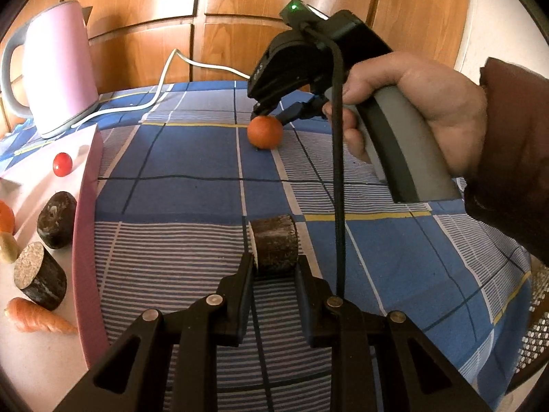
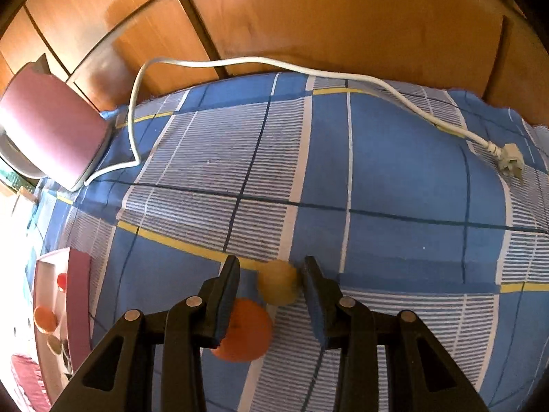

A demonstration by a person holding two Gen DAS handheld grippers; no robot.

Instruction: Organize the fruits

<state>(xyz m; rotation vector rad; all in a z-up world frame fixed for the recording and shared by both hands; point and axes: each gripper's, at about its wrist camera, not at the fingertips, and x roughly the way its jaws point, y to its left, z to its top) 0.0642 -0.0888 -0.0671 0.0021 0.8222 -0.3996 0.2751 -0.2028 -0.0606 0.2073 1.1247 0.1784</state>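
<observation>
The left gripper (image 1: 274, 259) has its jaws clamped on a dark brown cylinder (image 1: 274, 240) just right of the pink tray (image 1: 85, 206). Farther from the tray, the right gripper (image 2: 271, 264) hangs over an orange (image 2: 250, 329) on the blue checked cloth (image 2: 411, 189). Its jaws stand apart, with a blurred yellowish fruit (image 2: 278, 283) against one of them.

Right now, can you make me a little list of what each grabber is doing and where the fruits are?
Left gripper: shut on brown cylinder
Right gripper: open, just over orange; blurred yellowish thing beside one finger, not gripped
Pink tray: holds red ball, carrot, two dark cylinders
Table: blue checked cloth, pink kettle
</observation>
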